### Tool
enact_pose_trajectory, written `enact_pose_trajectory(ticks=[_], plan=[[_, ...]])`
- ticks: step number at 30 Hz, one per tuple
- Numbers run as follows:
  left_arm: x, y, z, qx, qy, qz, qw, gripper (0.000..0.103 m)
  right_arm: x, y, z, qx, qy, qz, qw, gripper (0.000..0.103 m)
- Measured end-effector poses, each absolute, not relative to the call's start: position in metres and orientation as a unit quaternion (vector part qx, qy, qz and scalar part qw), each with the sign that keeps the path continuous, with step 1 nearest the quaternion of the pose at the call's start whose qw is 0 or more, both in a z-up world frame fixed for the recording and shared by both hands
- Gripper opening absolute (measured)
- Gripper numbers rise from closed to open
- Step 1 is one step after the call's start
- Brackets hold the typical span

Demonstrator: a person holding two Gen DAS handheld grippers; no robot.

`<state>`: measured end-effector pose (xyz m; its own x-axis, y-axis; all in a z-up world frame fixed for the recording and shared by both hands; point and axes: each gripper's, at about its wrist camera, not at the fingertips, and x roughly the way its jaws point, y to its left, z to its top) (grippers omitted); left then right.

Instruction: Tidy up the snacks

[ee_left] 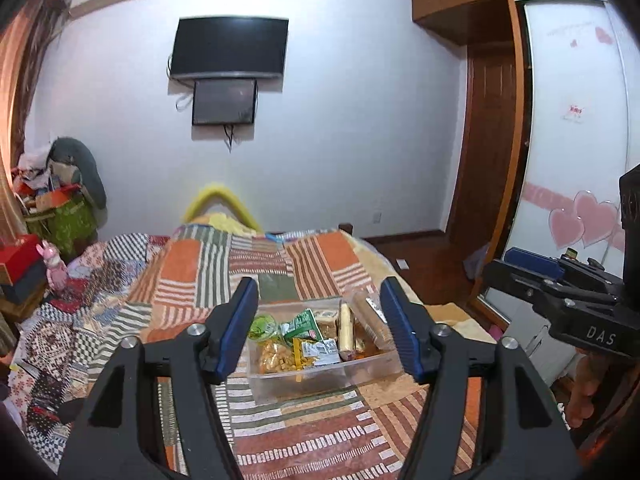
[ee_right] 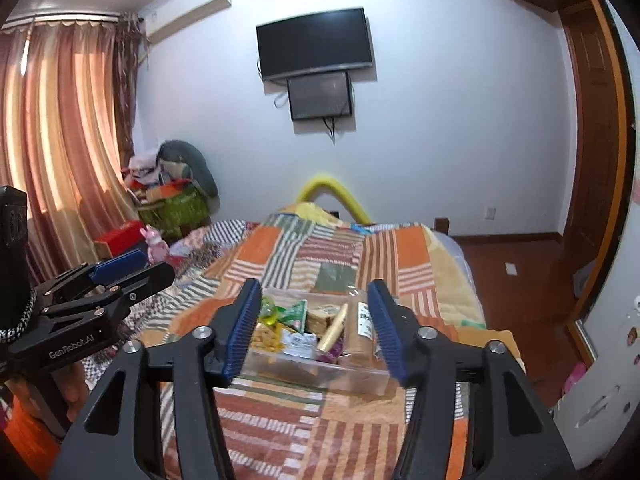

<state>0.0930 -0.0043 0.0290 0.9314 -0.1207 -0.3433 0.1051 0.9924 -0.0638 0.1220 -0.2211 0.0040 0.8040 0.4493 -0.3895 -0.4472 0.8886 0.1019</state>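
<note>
A clear plastic box (ee_left: 304, 376) full of snacks sits on the patchwork bedspread (ee_left: 312, 432). It holds a green packet (ee_left: 304, 324), a bag of yellow puffs (ee_left: 276, 356), a long gold bar (ee_left: 346, 326) and a wrapped biscuit roll (ee_left: 370, 318). My left gripper (ee_left: 320, 328) is open and empty, raised just in front of the box. My right gripper (ee_right: 314, 324) is open and empty too, held above the same box (ee_right: 320, 372) from a little to the right. Each gripper shows at the edge of the other's view.
The bed runs to a white wall with a mounted TV (ee_left: 230, 48). A pink toy (ee_right: 154, 246), a red box (ee_right: 120, 236) and piled clutter (ee_right: 172, 188) stand left of the bed. Curtains (ee_right: 60, 128) hang at left. A wardrobe door (ee_left: 576, 128) and wooden floor (ee_right: 520, 264) lie right.
</note>
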Motion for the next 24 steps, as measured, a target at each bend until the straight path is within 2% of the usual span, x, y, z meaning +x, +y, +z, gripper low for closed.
enact_pose_trajectory(ticks=[3, 8, 14, 24], plan=[[0.073, -0.005, 0.037, -0.02, 0.159, -0.053, 0.986, 0.074, 0.11, -0.22, 0.006, 0.004, 0.192, 0.235, 0.953, 0.069], [0.057, -0.005, 0.041, -0.019, 0.143, -0.045, 0.989, 0.089, 0.102, -0.215, 0.009, 0.001, 0.177, 0.231, 0.957, 0.079], [0.046, -0.005, 0.04, -0.023, 0.135, -0.035, 0.99, 0.099, 0.091, -0.212, 0.01, -0.003, 0.167, 0.223, 0.96, 0.089], [0.041, -0.01, 0.036, -0.002, 0.124, -0.021, 0.992, 0.102, 0.084, -0.212, 0.003, -0.001, 0.16, 0.203, 0.966, 0.103]])
